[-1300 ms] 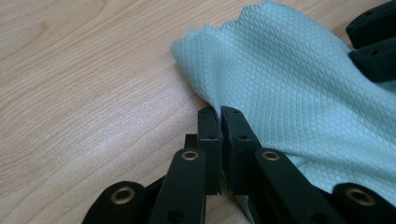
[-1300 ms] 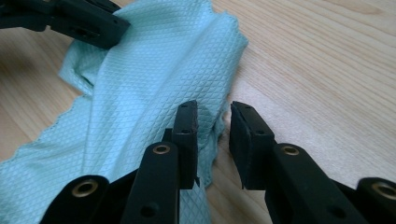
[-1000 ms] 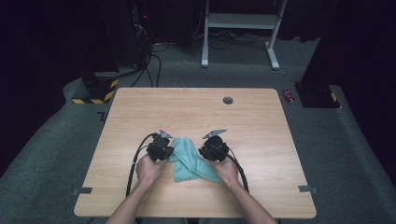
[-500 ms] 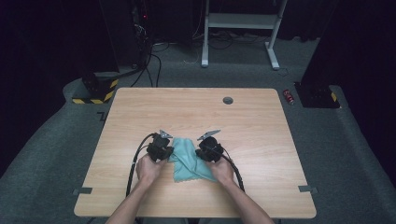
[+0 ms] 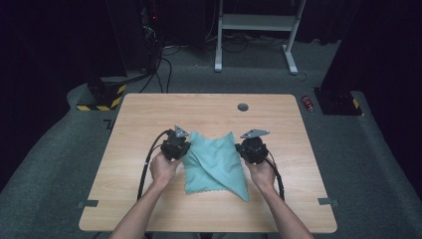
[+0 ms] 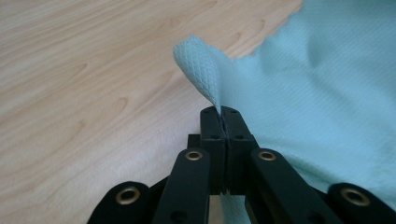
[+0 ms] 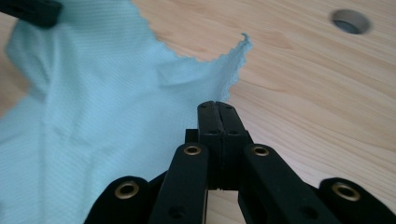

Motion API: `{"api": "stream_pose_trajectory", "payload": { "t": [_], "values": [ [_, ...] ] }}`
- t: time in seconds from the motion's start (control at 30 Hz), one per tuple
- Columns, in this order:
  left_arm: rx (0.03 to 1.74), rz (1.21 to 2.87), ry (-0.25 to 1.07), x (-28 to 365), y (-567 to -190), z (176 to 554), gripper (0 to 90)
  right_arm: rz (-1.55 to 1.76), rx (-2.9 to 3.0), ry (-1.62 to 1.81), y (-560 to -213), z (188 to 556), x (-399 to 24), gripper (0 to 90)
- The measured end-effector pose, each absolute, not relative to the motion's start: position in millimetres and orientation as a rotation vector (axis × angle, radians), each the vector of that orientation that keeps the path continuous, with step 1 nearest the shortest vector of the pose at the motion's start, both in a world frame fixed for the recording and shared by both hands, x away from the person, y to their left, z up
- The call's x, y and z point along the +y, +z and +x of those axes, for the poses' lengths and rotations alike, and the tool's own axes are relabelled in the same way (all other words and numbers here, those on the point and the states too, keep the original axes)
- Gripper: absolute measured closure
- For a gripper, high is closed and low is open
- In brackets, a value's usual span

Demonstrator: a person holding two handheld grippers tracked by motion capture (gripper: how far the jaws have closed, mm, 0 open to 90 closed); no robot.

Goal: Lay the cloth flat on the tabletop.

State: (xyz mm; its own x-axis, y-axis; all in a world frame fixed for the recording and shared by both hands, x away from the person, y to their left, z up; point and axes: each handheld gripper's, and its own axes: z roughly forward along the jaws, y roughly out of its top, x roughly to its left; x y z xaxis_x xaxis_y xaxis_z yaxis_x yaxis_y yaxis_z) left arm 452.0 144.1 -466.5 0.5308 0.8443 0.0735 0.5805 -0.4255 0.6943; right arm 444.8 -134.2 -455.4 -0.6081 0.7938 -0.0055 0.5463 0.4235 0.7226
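Teal cloth (image 5: 215, 162) lies on a pale wooden table (image 5: 149, 114), spread between two black hand-held grippers. Its far edge is pulled fairly straight between them; the rest trails toward the person, with one long corner lying flat on the wood near the right forearm.

At the cloth's far left corner, the left gripper (image 6: 223, 111) has its jaws pressed together on the fabric, and a small flap of waffle-textured cloth curls up past the tips. At the cloth's far right corner, the right gripper (image 7: 217, 106) is likewise clamped tight on the scalloped edge, with very little fabric beyond its tips. A round cable hole (image 5: 243, 106) sits in the table beyond the cloth.

The work in hand looks like lifting the cloth by its two far corners, perhaps to shake it out or fold it.

Likely risks: the right grip holds so little edge that a sharp pull could slip it free, dropping that side. Pulling the grippers too far apart could also tug a corner out, and the trailing corner may drag and bunch.
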Motion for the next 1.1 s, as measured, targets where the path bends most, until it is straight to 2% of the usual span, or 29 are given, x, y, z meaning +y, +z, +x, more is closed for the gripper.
{"api": "stream_pose_trajectory", "payload": {
  "t": [0.27, 0.3, 0.33, 0.4, 0.43, 0.57, 0.83, 1.1],
  "values": [
    [1.175, 2.233, 0.598, 116, -484, 493, 86.9, 1.292, 2.256, 0.903, -475, 472, -162, 90.0],
    [1.19, 2.24, 0.604, 114, -487, 496, 84.1, 1.309, 2.244, 0.902, -477, 474, -164, 90.0],
    [1.217, 2.25, 0.607, 112, -489, 498, 76.8, 1.324, 2.24, 0.896, -479, 476, -165, 90.0],
    [1.251, 2.262, 0.593, 113, -492, 498, 66.2, 1.362, 2.259, 0.884, -484, 480, -167, 84.2],
    [1.248, 2.256, 0.598, 114, -492, 494, 63.7, 1.368, 2.256, 0.886, -486, 480, -168, 80.0],
    [1.22, 2.251, 0.565, 127, -486, 474, 60.1, 1.344, 2.255, 0.916, -483, 464, -174, 75.8],
    [1.149, 2.237, 0.397, 149, -486, 409, 55.8, 1.248, 2.352, 0.955, -484, 414, -181, 72.8],
    [1.145, 2.23, 0.36, 151, -503, 368, 57.0, 1.245, 2.406, 0.921, -502, 379, -188, 70.5]
  ]
}}
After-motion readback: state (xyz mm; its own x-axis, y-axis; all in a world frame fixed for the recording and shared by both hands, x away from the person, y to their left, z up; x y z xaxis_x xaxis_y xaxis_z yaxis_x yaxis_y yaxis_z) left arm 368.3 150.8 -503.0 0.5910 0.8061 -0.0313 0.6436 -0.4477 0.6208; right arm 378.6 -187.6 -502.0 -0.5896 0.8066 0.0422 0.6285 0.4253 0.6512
